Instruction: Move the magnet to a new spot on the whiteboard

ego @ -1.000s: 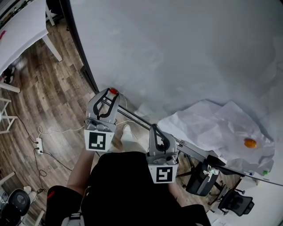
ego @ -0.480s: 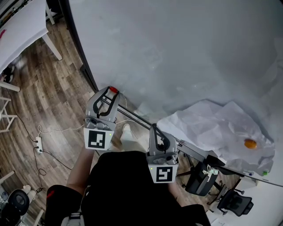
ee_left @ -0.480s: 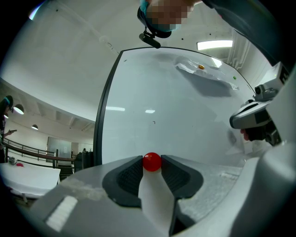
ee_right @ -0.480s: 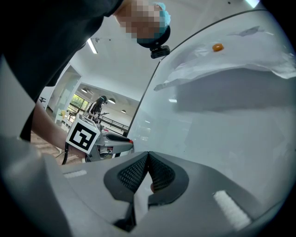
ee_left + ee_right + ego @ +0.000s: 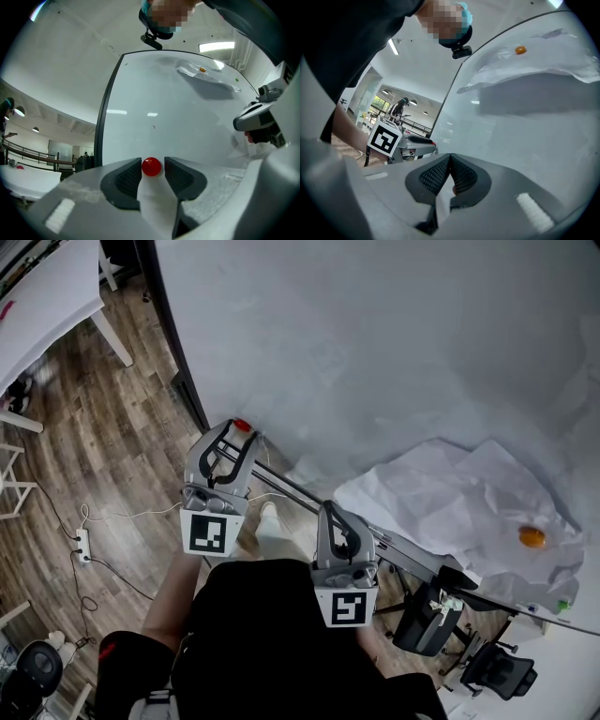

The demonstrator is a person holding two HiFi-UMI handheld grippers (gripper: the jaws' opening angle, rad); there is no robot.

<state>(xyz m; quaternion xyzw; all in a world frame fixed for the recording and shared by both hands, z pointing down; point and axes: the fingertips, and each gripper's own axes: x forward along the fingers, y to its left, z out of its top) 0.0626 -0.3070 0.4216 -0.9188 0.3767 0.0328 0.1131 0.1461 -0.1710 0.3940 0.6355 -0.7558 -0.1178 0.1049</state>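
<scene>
A small round red magnet [image 5: 241, 425] [image 5: 151, 167] sits between the tips of my left gripper [image 5: 238, 430] [image 5: 152, 168], which is shut on it. The magnet is right at the lower left part of the whiteboard [image 5: 375, 352] [image 5: 178, 117], close to its dark left frame. My right gripper [image 5: 329, 514] [image 5: 450, 162] hangs lower and to the right, by the board's bottom rail, shut with nothing between its pads. An orange magnet [image 5: 532, 537] [image 5: 520, 49] pins crumpled white paper [image 5: 441, 502] to the board's right side.
The board's tray rail [image 5: 412, 559] runs diagonally below the paper. A black device [image 5: 427, 620] and an office chair [image 5: 497, 671] stand beneath it. A white table [image 5: 37, 296] stands at the left, and a power strip [image 5: 82, 545] with cables lies on the wooden floor.
My left gripper has carried the red magnet a little way up along the board's left side. The right gripper has hardly moved.
</scene>
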